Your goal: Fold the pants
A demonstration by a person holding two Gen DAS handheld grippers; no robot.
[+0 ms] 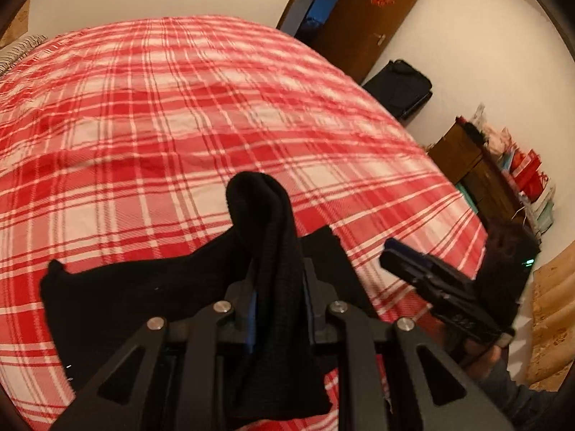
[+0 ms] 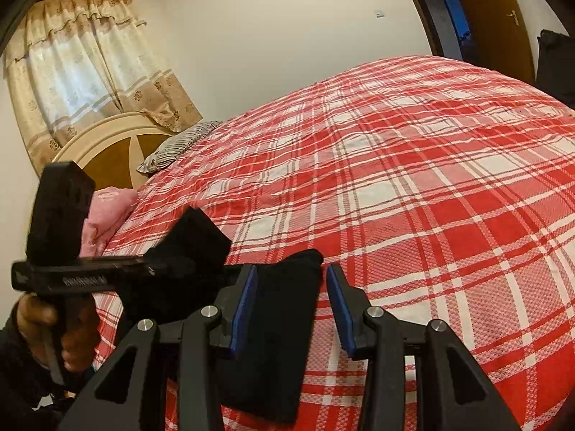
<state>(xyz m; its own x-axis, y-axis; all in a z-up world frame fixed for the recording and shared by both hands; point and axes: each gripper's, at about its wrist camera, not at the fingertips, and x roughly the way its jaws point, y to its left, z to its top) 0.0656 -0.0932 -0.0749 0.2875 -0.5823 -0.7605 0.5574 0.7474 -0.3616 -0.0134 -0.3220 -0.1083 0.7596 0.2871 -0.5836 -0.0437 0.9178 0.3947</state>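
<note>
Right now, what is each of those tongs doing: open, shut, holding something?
Left tongs: shut on a bunched fold of the black pants.
Right tongs: open, with pants fabric lying between the blue pads, not clamped.

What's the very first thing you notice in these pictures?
The big red-and-white checked bedspread jumps out, filling most of both views. Next come the black knitted pants, bunched up and pinched in the left gripper near the bed's close edge, while the right gripper stands open around another part of them. In the right view, cream flowered curtains hang behind the headboard.
</note>
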